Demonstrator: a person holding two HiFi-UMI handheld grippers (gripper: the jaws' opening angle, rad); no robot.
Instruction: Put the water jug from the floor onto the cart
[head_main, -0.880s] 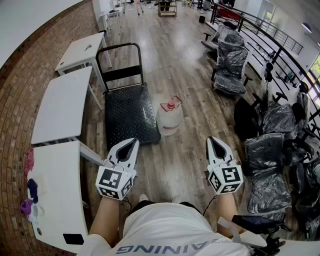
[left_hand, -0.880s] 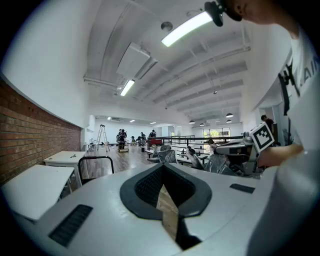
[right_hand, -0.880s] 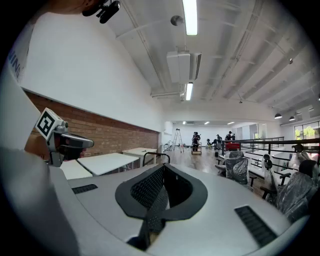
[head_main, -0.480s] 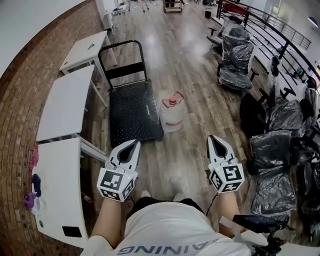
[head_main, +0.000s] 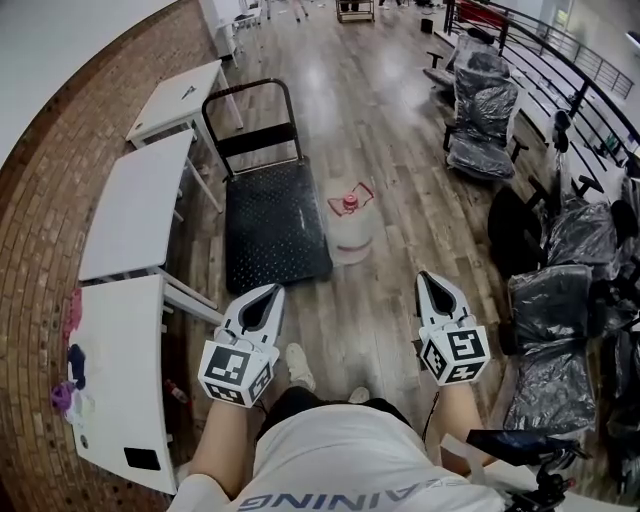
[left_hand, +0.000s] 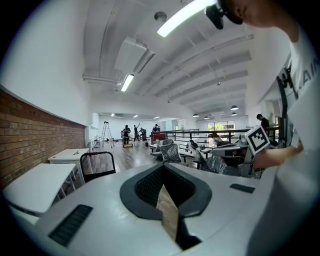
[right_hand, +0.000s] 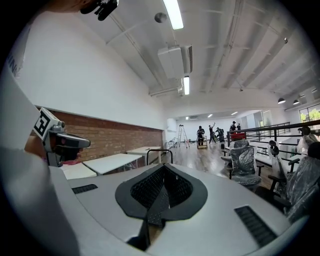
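The water jug (head_main: 349, 228), clear with a red cap and a red handle, stands upright on the wooden floor (head_main: 400, 200), just beside the right edge of the cart (head_main: 275, 230) and not on it. The cart's black, studded platform lies flat and bare, its black push handle (head_main: 250, 105) rising at the far end. The left gripper (head_main: 273, 290) and the right gripper (head_main: 429, 277) are held out low in front of the person, both well short of the jug and pointing roughly level. Each has its jaws clenched together with nothing between them (each gripper's own view shows the two jaw faces meeting along one line). White tables (head_main: 135, 205) run along the brick wall (head_main: 40, 200) on the left, and chairs wrapped in dark plastic (head_main: 480, 120) crowd the right side beside a railing (head_main: 560, 60). One shoe (head_main: 298, 366) shows between the grippers.
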